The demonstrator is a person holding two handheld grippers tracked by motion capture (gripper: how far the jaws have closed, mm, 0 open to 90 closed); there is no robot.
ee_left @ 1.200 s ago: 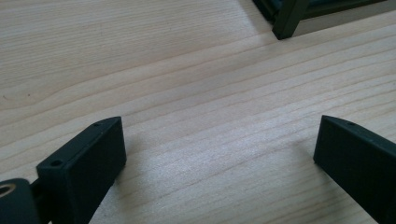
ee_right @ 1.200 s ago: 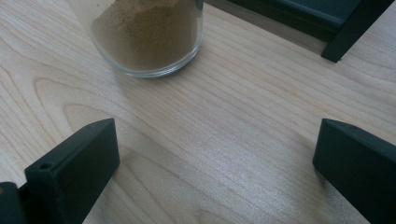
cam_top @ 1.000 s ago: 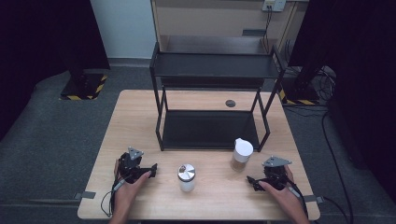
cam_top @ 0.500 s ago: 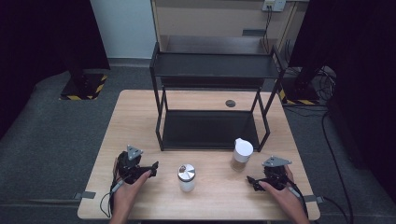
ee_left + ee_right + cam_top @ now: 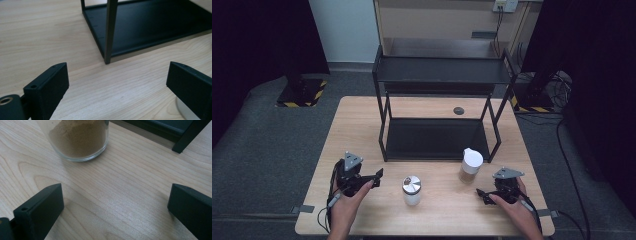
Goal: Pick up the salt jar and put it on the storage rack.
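Little has shifted since the earlier frames: the left gripper [image 5: 373, 179] has crept slightly toward the centre of the wooden table [image 5: 357, 125], while the right gripper [image 5: 483, 196] rests where it was. Both sets of jaws stand spread wide with nothing between them, as each gripper view shows bare wood in the gap. Two jars stand on the table's near half, in front of the black two-tier shelf [image 5: 439, 75]: a silver-lidded jar [image 5: 411, 190] just right of the left gripper, and a white-capped jar [image 5: 471, 165] near the shelf's front right leg, holding brown powder, as the right gripper view shows [image 5: 80, 137]. A small dark disc [image 5: 458, 110] lies at the far side of the table, behind the shelf. This looks like the approach step, with no jar grasped yet. Next, I judge, each gripper needs to slide forward until its jaws straddle the nearest jar's glass body, then close gently, keeping the jar upright so it neither tips nor spills.
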